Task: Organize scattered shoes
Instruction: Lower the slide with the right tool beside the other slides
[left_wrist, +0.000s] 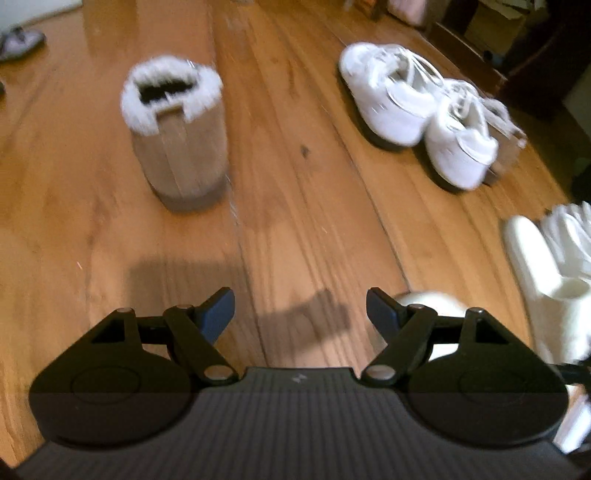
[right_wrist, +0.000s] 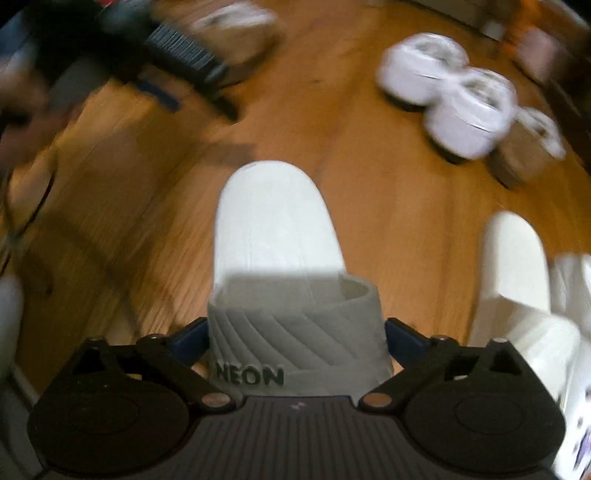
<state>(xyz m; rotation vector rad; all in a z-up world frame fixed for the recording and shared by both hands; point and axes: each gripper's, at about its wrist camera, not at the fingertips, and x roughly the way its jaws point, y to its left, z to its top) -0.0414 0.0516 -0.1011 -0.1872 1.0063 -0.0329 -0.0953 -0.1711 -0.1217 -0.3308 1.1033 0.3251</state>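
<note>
The wooden floor is the biggest thing here, and shoes sit all over it. A tan boot with white fluff on top stands by itself. Well apart from it, a pair of white sneakers sits side by side, touching. A second tan boot sits just beside them.

Closer in, a white slide with NEON on its strap is held by the right gripper. Its blue fingers press on both sides of the strap. The matching slide lies near, on the floor to the right.

The left gripper holds nothing. Its fingers are spread wide above bare floor.

What could go wrong? The strap is soft and bendy, so the slide could slip out if it gets swung fast. It might also bump its mate and knock it crooked when it is put down.
</note>
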